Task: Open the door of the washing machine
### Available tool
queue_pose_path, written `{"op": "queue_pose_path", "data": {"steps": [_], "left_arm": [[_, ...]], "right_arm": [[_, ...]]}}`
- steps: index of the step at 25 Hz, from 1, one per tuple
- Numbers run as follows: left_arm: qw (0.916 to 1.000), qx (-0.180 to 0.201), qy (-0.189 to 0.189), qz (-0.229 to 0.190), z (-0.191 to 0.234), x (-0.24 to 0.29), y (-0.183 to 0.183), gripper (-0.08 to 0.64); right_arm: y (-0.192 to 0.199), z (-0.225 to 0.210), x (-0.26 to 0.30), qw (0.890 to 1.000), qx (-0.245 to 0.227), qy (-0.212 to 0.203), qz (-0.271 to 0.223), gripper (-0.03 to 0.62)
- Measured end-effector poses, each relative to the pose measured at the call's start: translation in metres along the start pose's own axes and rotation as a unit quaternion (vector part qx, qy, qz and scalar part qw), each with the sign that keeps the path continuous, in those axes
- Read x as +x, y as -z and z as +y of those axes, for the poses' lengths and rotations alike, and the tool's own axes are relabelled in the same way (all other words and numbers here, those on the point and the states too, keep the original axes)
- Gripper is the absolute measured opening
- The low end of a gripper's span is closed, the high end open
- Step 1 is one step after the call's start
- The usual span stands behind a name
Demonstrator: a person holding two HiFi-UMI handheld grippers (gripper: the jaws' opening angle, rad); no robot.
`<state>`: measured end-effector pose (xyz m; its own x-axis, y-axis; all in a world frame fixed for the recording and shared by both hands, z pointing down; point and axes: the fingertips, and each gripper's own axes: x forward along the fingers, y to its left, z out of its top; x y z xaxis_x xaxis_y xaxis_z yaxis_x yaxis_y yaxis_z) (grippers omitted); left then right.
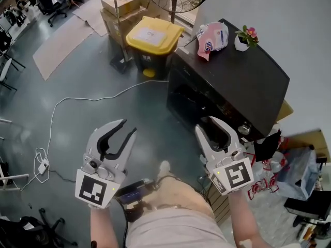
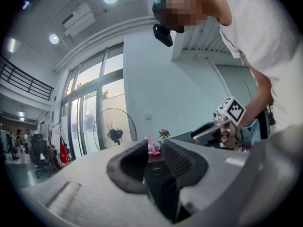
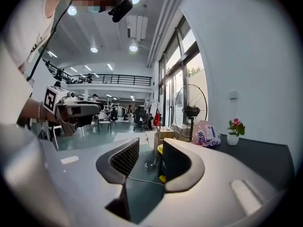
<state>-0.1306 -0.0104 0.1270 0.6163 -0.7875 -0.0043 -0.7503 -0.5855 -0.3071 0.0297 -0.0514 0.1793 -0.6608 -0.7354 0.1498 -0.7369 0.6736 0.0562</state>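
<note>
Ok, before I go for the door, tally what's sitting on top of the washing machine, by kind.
Pink-and-white bag: 1
Potted flower: 1
Total: 2, both at the far end of the washing machine top.

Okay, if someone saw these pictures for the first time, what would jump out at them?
The two grey grippers held out low in the head view come first, the left gripper and the right gripper, both with jaws apart and empty. Just beyond the right one stands a black washing machine, with a pink bag and a potted flower on its top. Left of the machine, a bin with a bright yellow lid stands out.
</note>
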Motion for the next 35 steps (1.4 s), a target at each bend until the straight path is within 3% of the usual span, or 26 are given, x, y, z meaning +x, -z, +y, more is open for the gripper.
{"op": "queue_pose_path", "data": {"steps": [8, 16, 28, 35], "left_arm": [[0.9996, -0.014, 0.024, 0.007, 0.005, 0.036, 0.019, 0.11], [0.9967, -0.024, 0.078, 0.0, 0.016, 0.074, 0.05, 0.124], [0.9855, -0.038, 0.165, -0.009, 0.045, 0.139, 0.114, 0.149], [0.98, -0.037, 0.194, -0.022, 0.043, 0.174, 0.157, 0.187]], "right_arm": [[0.018, -0.021, 0.012, 1.0, 0.018, 0.009, 0.015, 0.141], [0.032, -0.037, 0.029, 0.998, 0.026, 0.044, 0.023, 0.141], [0.065, -0.058, 0.076, 0.992, 0.05, 0.102, 0.057, 0.141], [0.097, -0.072, 0.091, 0.987, 0.059, 0.13, 0.076, 0.141]]}}
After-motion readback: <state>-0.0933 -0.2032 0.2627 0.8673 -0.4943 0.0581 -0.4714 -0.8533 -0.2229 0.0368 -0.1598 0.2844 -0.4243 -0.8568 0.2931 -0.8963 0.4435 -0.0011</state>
